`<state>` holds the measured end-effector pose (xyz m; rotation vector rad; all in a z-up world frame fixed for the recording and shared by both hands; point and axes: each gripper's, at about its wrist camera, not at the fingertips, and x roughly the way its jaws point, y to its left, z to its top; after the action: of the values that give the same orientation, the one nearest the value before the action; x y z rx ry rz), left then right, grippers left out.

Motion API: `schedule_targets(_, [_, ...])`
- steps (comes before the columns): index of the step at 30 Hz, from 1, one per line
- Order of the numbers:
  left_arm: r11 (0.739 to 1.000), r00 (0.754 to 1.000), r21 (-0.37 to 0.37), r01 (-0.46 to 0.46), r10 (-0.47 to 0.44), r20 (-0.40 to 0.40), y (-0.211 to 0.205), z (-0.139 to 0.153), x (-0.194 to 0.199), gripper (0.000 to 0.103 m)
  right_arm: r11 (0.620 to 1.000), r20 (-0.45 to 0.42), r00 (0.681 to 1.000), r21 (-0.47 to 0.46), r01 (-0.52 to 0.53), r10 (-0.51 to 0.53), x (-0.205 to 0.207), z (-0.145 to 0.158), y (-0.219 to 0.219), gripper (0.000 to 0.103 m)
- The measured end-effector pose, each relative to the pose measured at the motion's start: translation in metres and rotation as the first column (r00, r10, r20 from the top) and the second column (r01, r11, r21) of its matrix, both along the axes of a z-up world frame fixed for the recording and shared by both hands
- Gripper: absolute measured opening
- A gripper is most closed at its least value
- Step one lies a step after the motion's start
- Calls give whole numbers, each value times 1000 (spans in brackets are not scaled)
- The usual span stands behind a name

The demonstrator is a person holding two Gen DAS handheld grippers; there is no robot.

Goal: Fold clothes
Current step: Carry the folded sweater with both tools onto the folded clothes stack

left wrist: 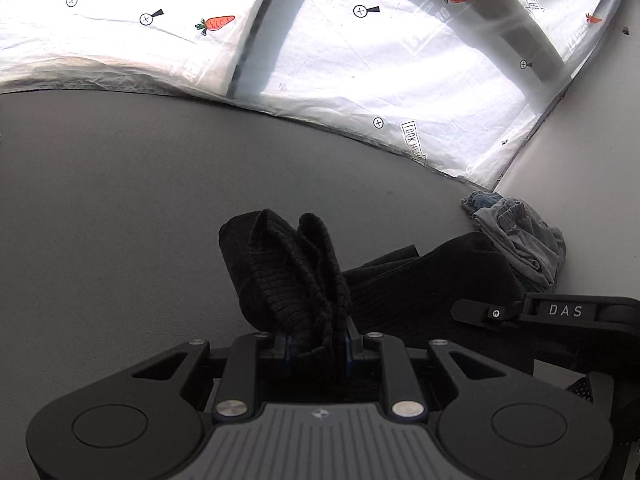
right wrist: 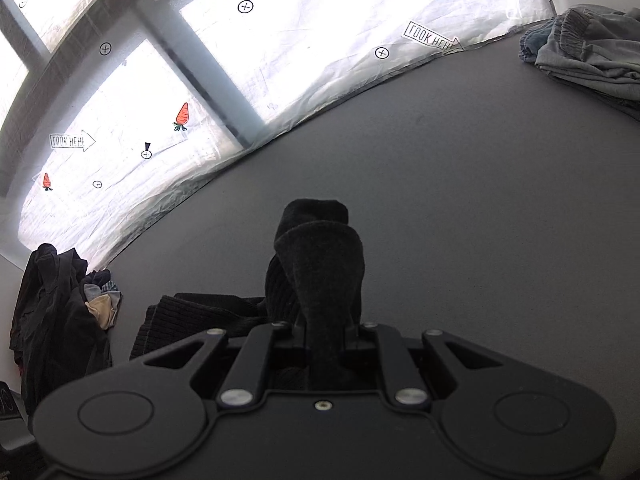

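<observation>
A black ribbed knit garment [left wrist: 288,276] bunches up between the pads of my left gripper [left wrist: 318,346], which is shut on it. The rest of the garment trails right over the grey table [left wrist: 120,200] towards the other gripper's black body [left wrist: 560,312]. In the right wrist view my right gripper [right wrist: 324,332] is shut on another fold of the same black knit garment [right wrist: 320,264], which stands up in a hump above the fingers. More of it lies flat at the left [right wrist: 192,320]. Both held parts are lifted off the table.
A folded pile of grey-blue clothes [left wrist: 520,236] sits by the white wall, seen also as the grey-blue pile [right wrist: 592,52] at far right. A heap of dark unfolded clothes [right wrist: 60,312] lies at the table's left corner. A white printed sheet [left wrist: 360,80] hangs behind the table.
</observation>
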<state>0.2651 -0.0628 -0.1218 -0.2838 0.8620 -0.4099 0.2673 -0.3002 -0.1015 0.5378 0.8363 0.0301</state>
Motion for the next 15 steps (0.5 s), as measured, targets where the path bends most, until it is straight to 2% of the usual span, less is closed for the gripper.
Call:
schedule_targets(3, [1000, 999, -2, 31, -31, 7, -15, 1, -8, 23, 1000, -7, 1000, 5, 25, -25, -11, -1, -10, 12])
schedule_targets(9, [1000, 999, 3, 12, -12, 38, -66, 12, -10, 23, 995, 19, 998, 82, 59, -61, -14, -10, -63, 12])
schedule_targets(15, [998, 995, -3, -57, 57, 78, -151, 30, -3, 23, 988, 78, 996, 150, 21, -33, 6, -6, -158, 12])
